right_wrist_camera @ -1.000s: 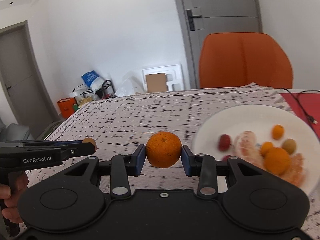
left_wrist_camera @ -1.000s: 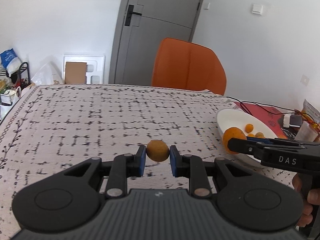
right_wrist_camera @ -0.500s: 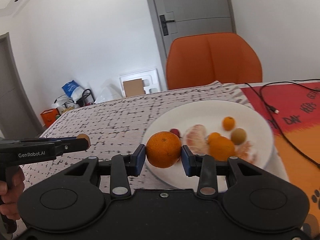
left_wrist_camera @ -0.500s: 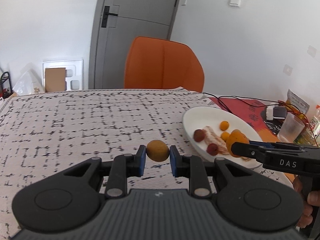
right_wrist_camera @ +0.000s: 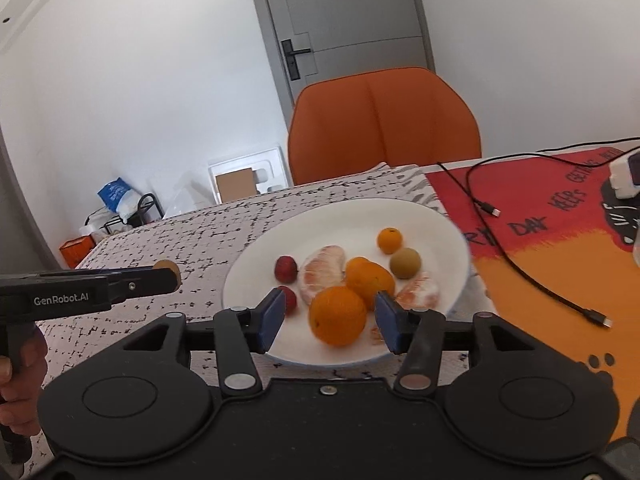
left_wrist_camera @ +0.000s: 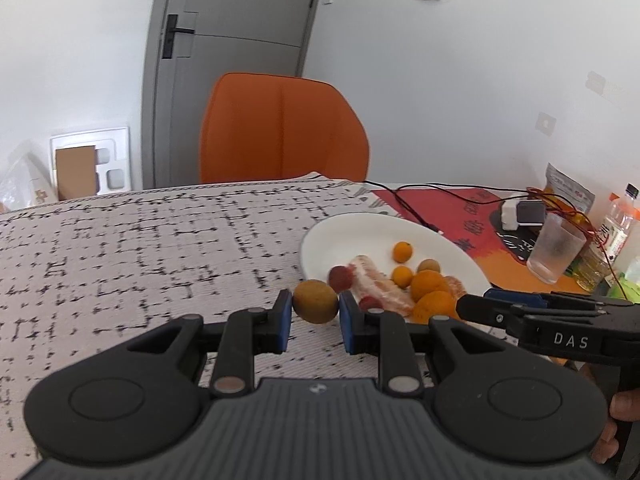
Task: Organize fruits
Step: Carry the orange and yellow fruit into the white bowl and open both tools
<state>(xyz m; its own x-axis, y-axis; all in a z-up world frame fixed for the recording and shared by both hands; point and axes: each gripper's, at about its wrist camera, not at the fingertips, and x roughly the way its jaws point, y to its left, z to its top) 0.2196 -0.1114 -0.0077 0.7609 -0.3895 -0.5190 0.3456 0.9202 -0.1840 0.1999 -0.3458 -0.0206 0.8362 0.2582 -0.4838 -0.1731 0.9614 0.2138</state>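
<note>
The left gripper (left_wrist_camera: 315, 316) holds a small brownish-yellow fruit (left_wrist_camera: 315, 301) pinched between its 2 blue-padded fingers (left_wrist_camera: 283, 320), above the patterned cloth of the bench (left_wrist_camera: 140, 256) and just beside the near-left rim of the white plate (left_wrist_camera: 320, 236). From the right wrist view that same fruit shows only as a small brown tip (right_wrist_camera: 168, 268) at the end of the left gripper, which reaches in from the left edge.

The right gripper (right_wrist_camera: 330, 320) hangs over the near part of the plate (right_wrist_camera: 256, 268) with its fingers (right_wrist_camera: 272, 314) spread wide — a gap shows on each side of the large orange (right_wrist_camera: 338, 315) between them, so the pads do not touch it. Whether that orange rests on the plate or is in the air cannot be told (it is slightly blurred).

On the plate lie a second orange (right_wrist_camera: 370, 282), 2 peeled citrus pieces (right_wrist_camera: 324, 272), a small round orange fruit (right_wrist_camera: 389, 240) near the far side, a brownish fruit (right_wrist_camera: 405, 263) beside it, and 2 red fruits (right_wrist_camera: 286, 269) toward the left.

Beyond the bench stands an orange chair (left_wrist_camera: 282, 128). To the right of the plate a black cable (right_wrist_camera: 520, 264) crosses a red and orange mat (right_wrist_camera: 560, 280), and a clear cup (left_wrist_camera: 554, 250) stands farther right.
</note>
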